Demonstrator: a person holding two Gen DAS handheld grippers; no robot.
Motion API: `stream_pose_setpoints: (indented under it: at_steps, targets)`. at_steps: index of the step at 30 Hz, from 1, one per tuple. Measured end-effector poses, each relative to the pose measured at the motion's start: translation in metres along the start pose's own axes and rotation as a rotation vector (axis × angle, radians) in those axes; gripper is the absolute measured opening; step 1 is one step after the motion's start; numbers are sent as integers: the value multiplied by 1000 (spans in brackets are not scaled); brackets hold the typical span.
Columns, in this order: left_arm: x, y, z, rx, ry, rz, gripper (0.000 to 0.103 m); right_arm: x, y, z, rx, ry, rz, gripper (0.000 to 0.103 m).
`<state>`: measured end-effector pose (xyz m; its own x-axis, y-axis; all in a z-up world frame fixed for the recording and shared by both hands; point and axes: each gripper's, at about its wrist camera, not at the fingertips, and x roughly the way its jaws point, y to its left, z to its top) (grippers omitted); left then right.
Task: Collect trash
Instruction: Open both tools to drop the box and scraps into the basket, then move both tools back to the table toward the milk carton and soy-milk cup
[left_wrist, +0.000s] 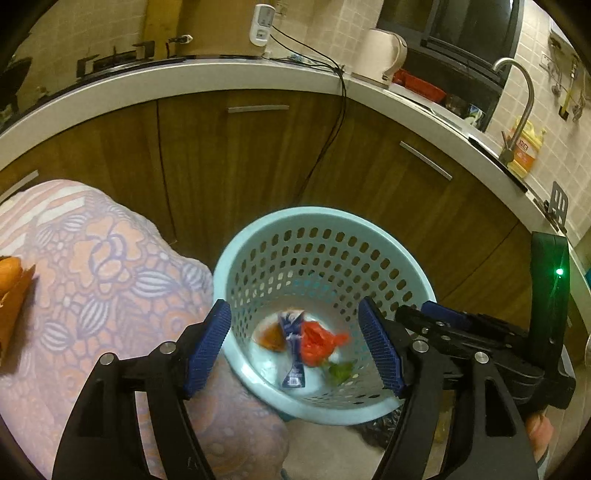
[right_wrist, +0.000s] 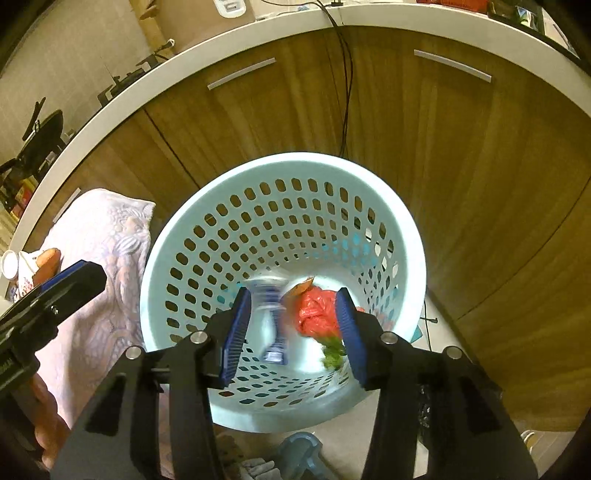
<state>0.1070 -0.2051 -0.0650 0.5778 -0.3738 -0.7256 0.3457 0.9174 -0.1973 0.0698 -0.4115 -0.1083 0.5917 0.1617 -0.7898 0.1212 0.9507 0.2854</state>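
Note:
A light blue perforated waste basket (left_wrist: 258, 236) stands on the floor in front of the kitchen cabinets; it also fills the right wrist view (right_wrist: 221, 184). Inside lie a red plastic bag (left_wrist: 314, 341), a blue and white wrapper (left_wrist: 291, 354), an orange piece (left_wrist: 271, 336) and a green scrap (left_wrist: 340, 371). In the right wrist view the blue and white wrapper (right_wrist: 269, 321) is motion-blurred between my fingers, beside the red bag (right_wrist: 317, 310). My left gripper (left_wrist: 295, 347) is open above the basket. My right gripper (right_wrist: 291, 328) is open over the basket mouth.
A pink flowered cloth (left_wrist: 92, 266) covers a surface left of the basket, with orange items (left_wrist: 11, 291) on it. Brown cabinets (left_wrist: 258, 166) and a white counter edge (left_wrist: 184, 79) stand behind. A black cable (left_wrist: 332, 129) hangs down the cabinet. A kettle (left_wrist: 384, 51) and tap (left_wrist: 524, 92) are on the counter.

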Motion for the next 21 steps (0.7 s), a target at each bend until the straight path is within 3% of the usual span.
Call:
stream_pose_setpoints:
  at_steps: [14,21]
  targets:
    - [-55,37,-11,-86,-87,39,70,-14,54,0,-99,-38,91,44]
    - [-106,83,-18,-169,-185,152,70,-16,116,-4,-205,-47,178,44]
